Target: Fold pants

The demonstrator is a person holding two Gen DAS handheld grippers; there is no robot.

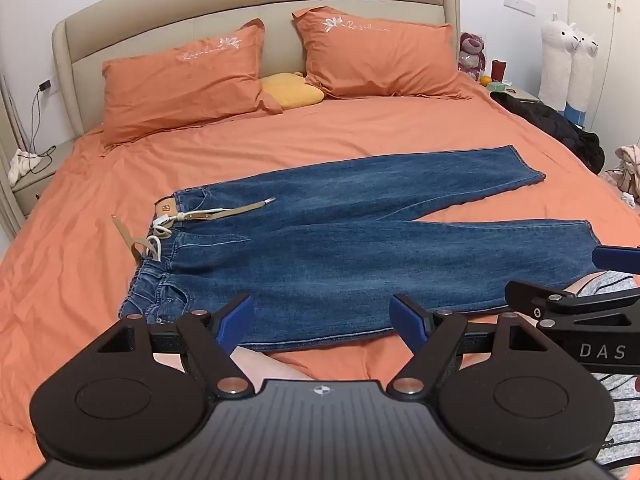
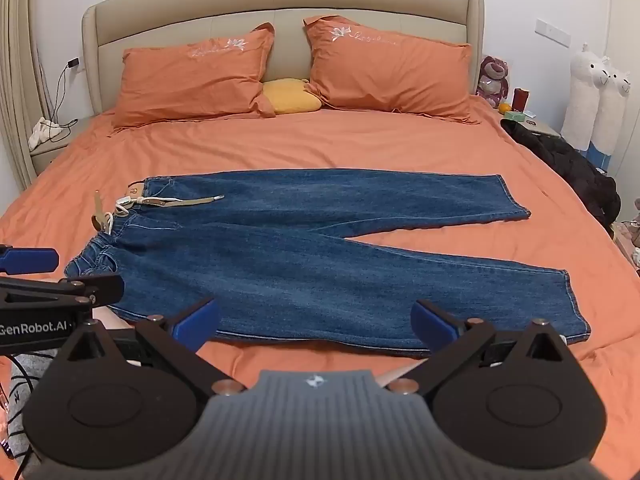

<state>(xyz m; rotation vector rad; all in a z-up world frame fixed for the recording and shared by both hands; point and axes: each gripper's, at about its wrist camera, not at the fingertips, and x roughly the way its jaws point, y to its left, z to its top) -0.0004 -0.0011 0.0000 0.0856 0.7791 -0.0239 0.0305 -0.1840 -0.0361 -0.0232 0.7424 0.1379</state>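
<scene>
"DAS" on the right gripper (image 1: 600,276) body, "GenRobot.AI" on the left gripper (image 2: 24,272) body, pillow (image 2: 192,80) embroidery illegible

A big bed (image 2: 340,144) w/ an orange sheet carries everything. Blue pants (image 2: 304,252) lie flat on it, spread out, waist to the left & both legs to the right, w/ a gap between the leg ends. A tan belt (image 2: 180,201) lies across the waist. At the top of the bed, 2 orange pillows (image 2: 192,80) lean on the headboard (image 2: 280,4). A small yellow cushion (image 2: 290,98) sits between them. A black coat (image 2: 568,164) hangs over the bed's right edge.
</scene>
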